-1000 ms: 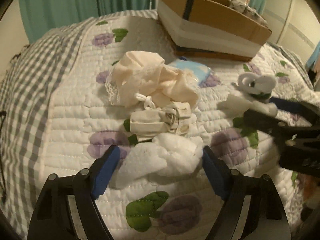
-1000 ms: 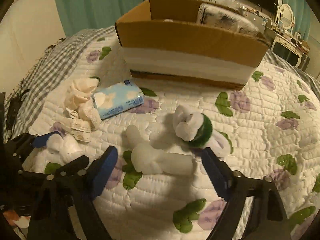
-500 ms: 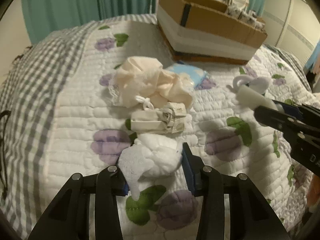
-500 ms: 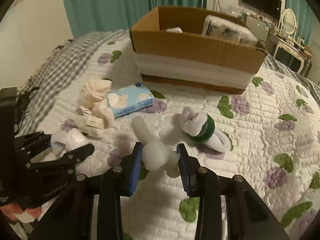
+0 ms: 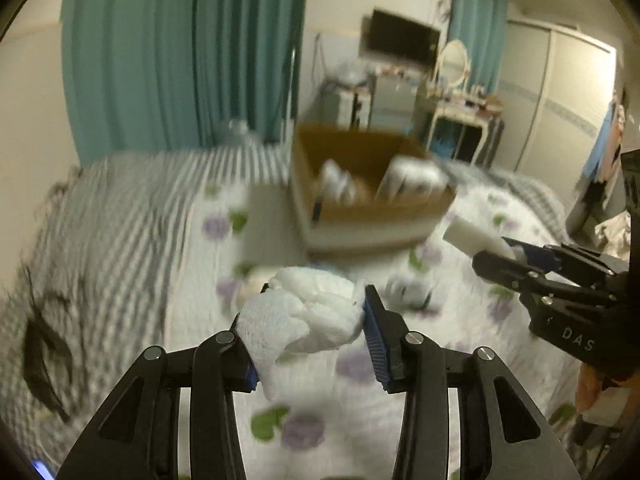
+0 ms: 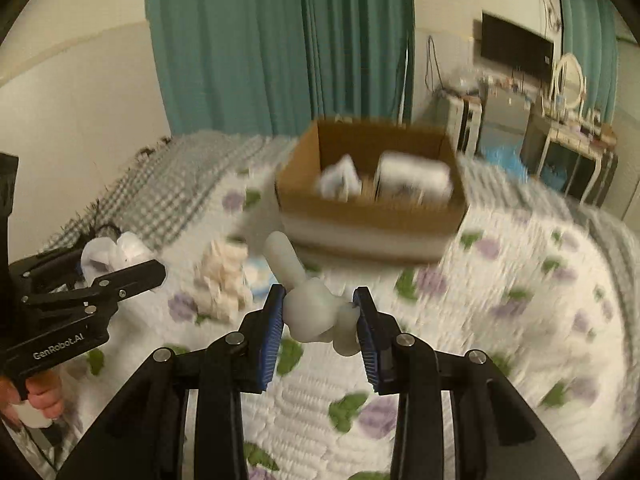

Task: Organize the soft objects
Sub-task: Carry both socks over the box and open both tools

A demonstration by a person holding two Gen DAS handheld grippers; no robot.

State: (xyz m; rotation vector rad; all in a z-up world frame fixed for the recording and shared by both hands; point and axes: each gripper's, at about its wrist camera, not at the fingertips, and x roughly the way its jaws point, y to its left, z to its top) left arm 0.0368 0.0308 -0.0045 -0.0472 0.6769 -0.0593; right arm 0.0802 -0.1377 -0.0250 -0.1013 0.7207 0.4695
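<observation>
Now left gripper (image 5: pixel 312 320) clamps white cloth (image 5: pixel 304 320); right gripper (image 6: pixel 318 316) clamps sock (image 6: pixel 308 300), long axis up-left.

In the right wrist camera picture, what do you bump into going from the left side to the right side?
left tool holding a white fluffy bundle → cream cloth pile → pale soft toy in the right tool → cardboard box → dressing table

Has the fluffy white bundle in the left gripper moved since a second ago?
Yes. The fluffy white bundle, clamped in the left gripper, has risen off the quilt, where it lay below the cream clothes, toward the cardboard box.
</observation>
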